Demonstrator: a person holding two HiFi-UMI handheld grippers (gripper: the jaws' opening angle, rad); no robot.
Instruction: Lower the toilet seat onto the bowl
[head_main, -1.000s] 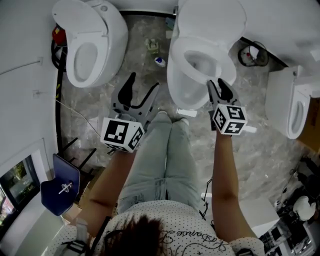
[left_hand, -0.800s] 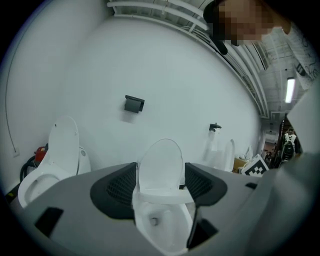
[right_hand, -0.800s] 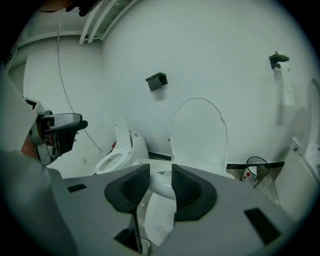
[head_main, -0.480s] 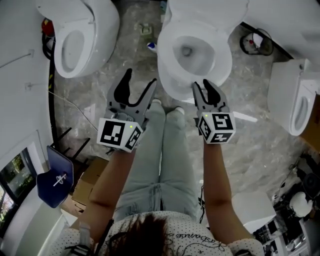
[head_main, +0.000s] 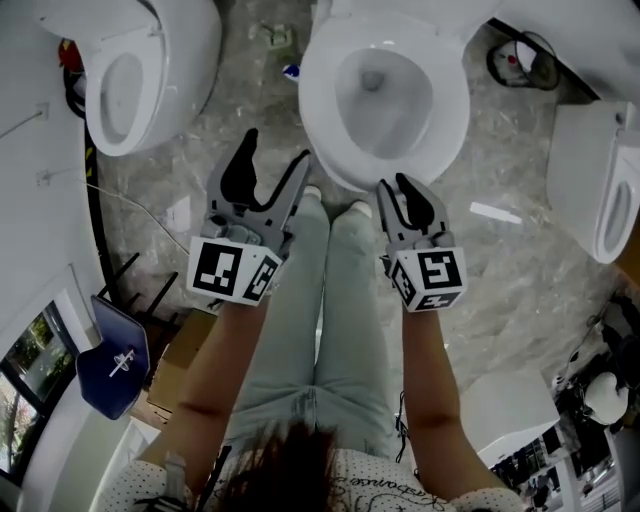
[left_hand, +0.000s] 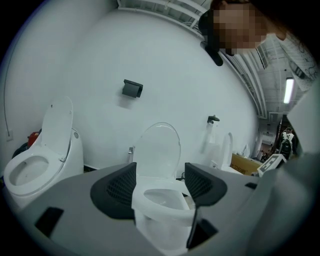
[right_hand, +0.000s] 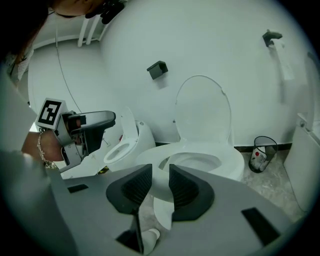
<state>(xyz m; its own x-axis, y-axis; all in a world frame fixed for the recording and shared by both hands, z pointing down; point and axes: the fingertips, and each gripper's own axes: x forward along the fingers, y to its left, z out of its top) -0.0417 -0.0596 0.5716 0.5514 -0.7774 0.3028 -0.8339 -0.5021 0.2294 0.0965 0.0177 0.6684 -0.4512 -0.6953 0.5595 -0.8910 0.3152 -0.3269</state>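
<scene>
Toilet seat (head_main: 318, 95) lies flat on the bowl (head_main: 385, 110), with the lid (right_hand: 202, 112) upright at the wall. Right gripper (head_main: 397, 184) is near the seat's front edge. Its jaws have just been closing; a narrow gap is left, nothing between them. Left gripper (head_main: 277, 150) is beside the bowl over the floor (head_main: 200, 190), jaws wide apart, empty. Person's legs (head_main: 325, 290) are between the grippers.

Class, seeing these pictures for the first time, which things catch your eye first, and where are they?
The white toilet at top centre draws the eye, seat down and lid upright, with a second toilet left and a third toilet right. Below it the left gripper gapes wide, while the right gripper, whose jaws have just been closing with nothing between them, hangs by the front rim.
</scene>
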